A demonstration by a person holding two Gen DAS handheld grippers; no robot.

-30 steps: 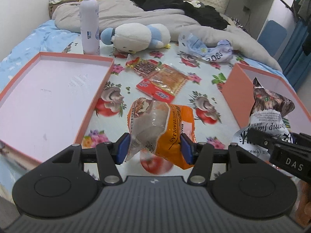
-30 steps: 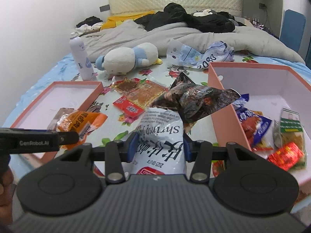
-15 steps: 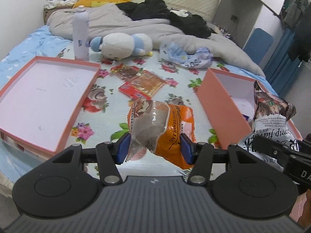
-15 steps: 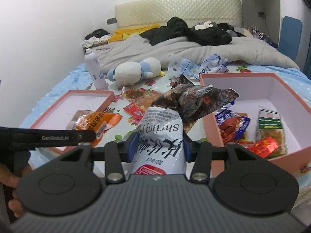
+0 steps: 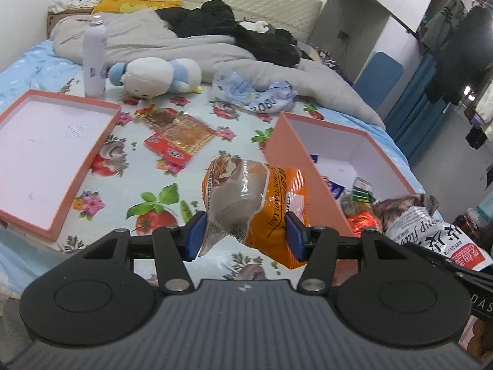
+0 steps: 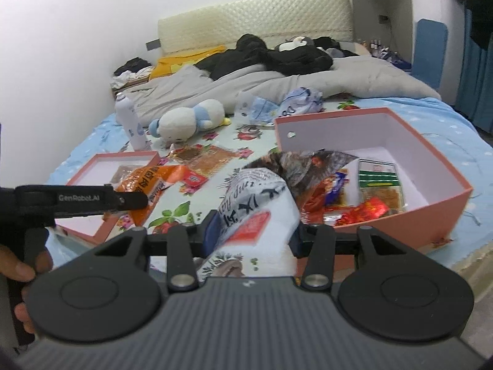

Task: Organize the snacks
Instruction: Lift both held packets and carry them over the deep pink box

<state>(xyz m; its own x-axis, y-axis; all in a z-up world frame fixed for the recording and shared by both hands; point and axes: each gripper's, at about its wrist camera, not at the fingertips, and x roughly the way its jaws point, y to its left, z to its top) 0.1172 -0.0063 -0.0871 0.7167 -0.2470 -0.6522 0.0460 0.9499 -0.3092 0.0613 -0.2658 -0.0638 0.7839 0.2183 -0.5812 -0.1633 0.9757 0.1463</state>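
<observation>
An orange snack bag (image 5: 246,206) was clamped between the blue pads of the left tongs (image 5: 245,234) and held in the air above the floral bedsheet (image 5: 148,185), just left of the near corner of the deep pink box (image 5: 295,160). A white shrimp-flavour snack bag (image 6: 258,209), its dark crumpled top tilted toward the deep box, was gripped by the right tongs (image 6: 252,231) and held over the near left corner of that box. In the left wrist view the same white bag (image 5: 431,234) was seen at the right edge, beside the box.

Inside the deep pink box (image 6: 431,203), several packets were seen lying on the floor: a red foil packet (image 6: 363,212), a green-labelled clear packet (image 6: 380,185) and a blue wrapper (image 6: 336,188), partly hidden by the white bag.

To the left, a shallow pink tray (image 5: 92,160) lay open on the bed. Between tray and box, farther out, a red-edged clear packet (image 5: 181,138) and a darker packet (image 5: 157,115), overlapping at their edges, were left on the sheet. Beyond them a white spray bottle (image 5: 94,58) stood upright, with a white-and-blue plush toy (image 5: 157,74) lying just beside it and a crumpled plastic bag (image 5: 255,95) to the right. At the far end, a grey duvet (image 5: 200,49) and dark clothes (image 5: 246,30) were heaped near the headboard.
</observation>
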